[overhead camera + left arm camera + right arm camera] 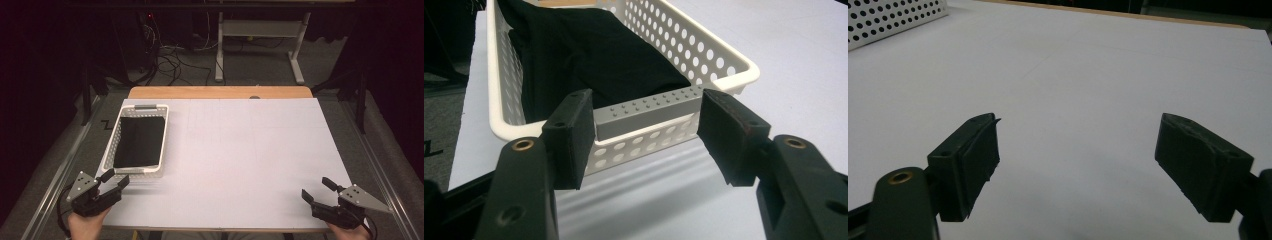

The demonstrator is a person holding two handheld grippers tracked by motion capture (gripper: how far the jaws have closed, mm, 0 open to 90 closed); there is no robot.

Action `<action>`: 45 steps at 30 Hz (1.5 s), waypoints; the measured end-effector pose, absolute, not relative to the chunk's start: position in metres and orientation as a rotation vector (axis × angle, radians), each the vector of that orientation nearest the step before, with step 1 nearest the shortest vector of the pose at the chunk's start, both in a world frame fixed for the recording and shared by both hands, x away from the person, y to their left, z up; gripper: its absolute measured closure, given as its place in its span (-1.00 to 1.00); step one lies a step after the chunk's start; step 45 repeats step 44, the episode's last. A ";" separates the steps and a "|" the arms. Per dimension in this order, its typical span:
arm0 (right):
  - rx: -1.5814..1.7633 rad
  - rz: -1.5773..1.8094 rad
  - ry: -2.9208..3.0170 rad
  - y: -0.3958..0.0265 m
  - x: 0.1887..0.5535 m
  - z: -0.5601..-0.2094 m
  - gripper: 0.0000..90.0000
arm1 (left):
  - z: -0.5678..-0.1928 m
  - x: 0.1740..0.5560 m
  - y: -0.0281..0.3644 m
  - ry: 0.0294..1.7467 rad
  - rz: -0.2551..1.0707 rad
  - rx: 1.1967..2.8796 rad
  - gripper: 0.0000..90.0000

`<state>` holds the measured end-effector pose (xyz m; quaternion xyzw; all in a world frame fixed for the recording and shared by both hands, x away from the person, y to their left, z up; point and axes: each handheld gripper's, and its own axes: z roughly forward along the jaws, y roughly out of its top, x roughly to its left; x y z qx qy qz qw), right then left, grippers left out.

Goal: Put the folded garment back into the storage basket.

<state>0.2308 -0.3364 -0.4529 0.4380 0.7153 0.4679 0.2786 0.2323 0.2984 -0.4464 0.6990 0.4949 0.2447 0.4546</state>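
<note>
Grey handle (648, 112) between left jaws

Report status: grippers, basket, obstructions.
Left gripper open at basket near handle. Right gripper open over bare table. Black cloth inside basket. Nothing obstructing.

The high view looks forward and down over the worktop (240, 160). The left gripper view sits close to the white basket (724, 60), which is at centre left in the high view.
</note>
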 end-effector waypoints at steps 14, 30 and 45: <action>1.173 1.257 1.920 -0.336 0.231 -0.453 -0.59 | -0.455 0.230 0.297 1.232 0.595 1.761 -0.17; 1.171 1.260 1.921 -0.337 0.231 -0.453 -0.58 | -0.464 0.230 0.297 1.264 0.551 1.775 -0.17; 1.175 1.268 1.915 -0.337 0.231 -0.452 -0.58 | -0.464 0.229 0.296 1.255 0.550 1.783 -0.17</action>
